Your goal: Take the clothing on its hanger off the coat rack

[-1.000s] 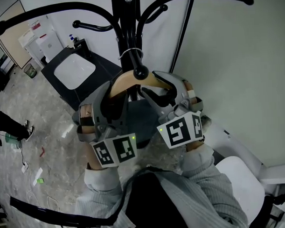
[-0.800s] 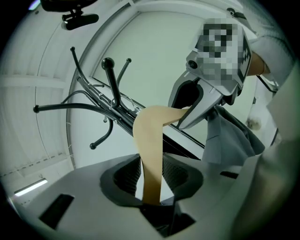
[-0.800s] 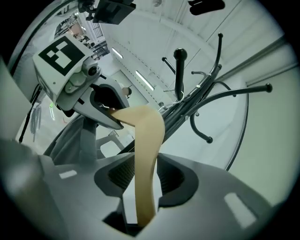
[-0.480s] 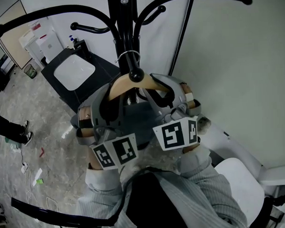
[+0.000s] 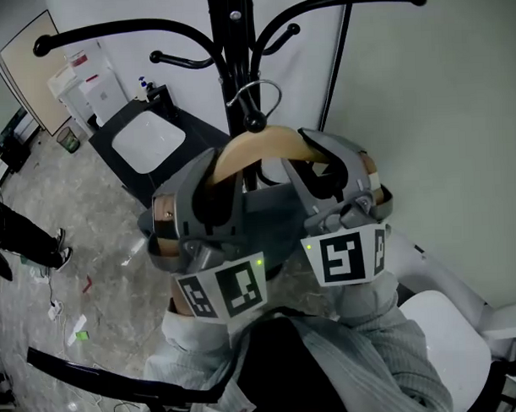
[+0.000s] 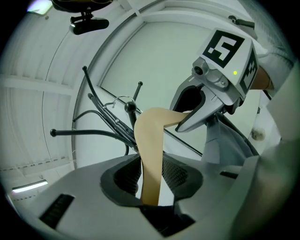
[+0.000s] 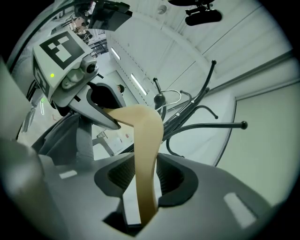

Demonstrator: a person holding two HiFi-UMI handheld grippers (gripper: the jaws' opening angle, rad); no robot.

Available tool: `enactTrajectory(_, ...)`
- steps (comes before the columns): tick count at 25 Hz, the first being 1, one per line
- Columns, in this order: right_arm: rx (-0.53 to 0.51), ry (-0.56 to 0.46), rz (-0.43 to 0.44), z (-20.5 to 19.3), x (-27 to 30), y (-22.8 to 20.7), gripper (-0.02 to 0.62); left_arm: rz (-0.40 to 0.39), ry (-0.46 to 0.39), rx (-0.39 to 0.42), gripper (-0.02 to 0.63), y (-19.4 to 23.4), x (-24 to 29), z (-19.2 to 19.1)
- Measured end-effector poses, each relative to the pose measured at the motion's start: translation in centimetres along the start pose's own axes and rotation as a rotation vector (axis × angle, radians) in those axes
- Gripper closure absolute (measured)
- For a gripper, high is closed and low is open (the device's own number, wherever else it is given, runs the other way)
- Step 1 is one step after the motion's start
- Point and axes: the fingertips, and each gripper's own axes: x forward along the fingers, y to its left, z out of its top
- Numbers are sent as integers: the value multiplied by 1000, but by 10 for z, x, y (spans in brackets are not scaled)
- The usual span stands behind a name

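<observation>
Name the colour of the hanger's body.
The hanger is light tan wood, seen best in the left gripper view.

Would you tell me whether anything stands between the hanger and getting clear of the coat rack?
Both the left gripper and right gripper have just closed on the wooden hanger, so nothing blocks the grip. Its wire hook sits at the knobbed peg tip of the coat rack; that knob is what it must clear.

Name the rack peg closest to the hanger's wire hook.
The short ball-tipped peg right at the wire hook; the other pegs end farther away.
</observation>
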Motion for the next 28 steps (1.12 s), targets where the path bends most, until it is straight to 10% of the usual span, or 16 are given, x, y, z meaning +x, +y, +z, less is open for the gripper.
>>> enactTrajectory(28,26,524,-285,-112,-208,-38,462,-434,-353,-141,477,-184,-9,136)
